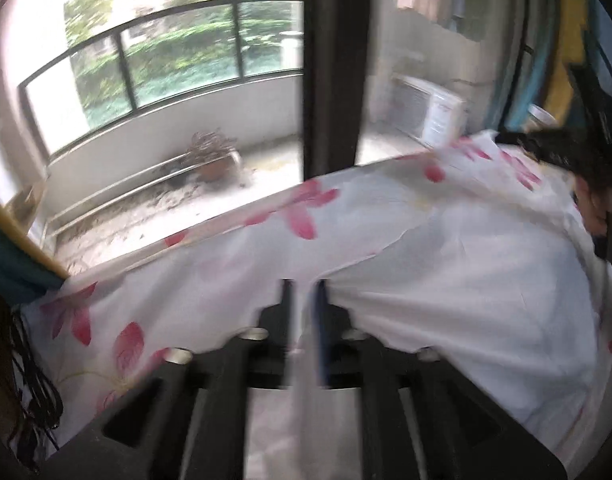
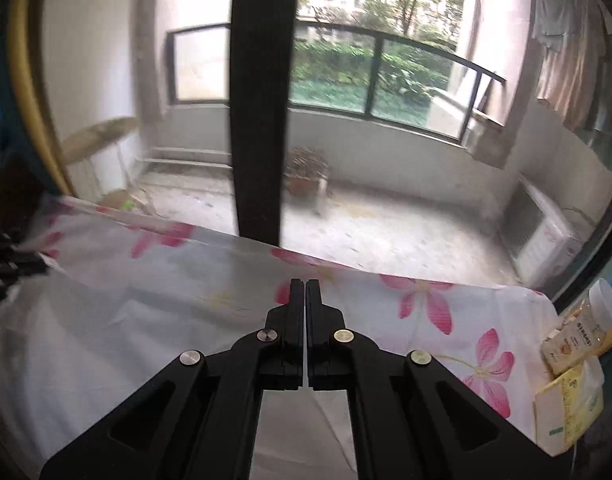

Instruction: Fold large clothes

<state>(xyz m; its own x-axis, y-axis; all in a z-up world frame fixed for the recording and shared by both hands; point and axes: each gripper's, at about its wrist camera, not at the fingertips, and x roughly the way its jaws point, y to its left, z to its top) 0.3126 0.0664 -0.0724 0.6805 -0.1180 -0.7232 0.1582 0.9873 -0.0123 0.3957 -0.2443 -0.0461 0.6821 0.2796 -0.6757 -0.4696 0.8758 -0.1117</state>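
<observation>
Folding is mid-carry: left tongs (image 1: 304,286) narrowly pinch thin white fabric (image 1: 445,280), right tongs (image 2: 304,286) shut on its edge, next laying it flat on the floral-covered counter (image 2: 425,304).

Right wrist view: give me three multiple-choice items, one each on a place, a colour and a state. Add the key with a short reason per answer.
1. Where does the potted plant stand?
A. On the sheet
B. On the balcony floor
C. On top of the air-conditioner unit

2. What colour are the flowers printed on the sheet?
A. Blue
B. Yellow
C. Pink

3. How do the right gripper's jaws stand?
A. Wide open
B. Shut
C. Out of view

Key:
1 B: the potted plant sits on the balcony floor, beyond the sheet.
2 C: the flowers are pink on white cloth.
3 B: the right gripper shows its fingers pressed together, with barely a slit between them.
</observation>
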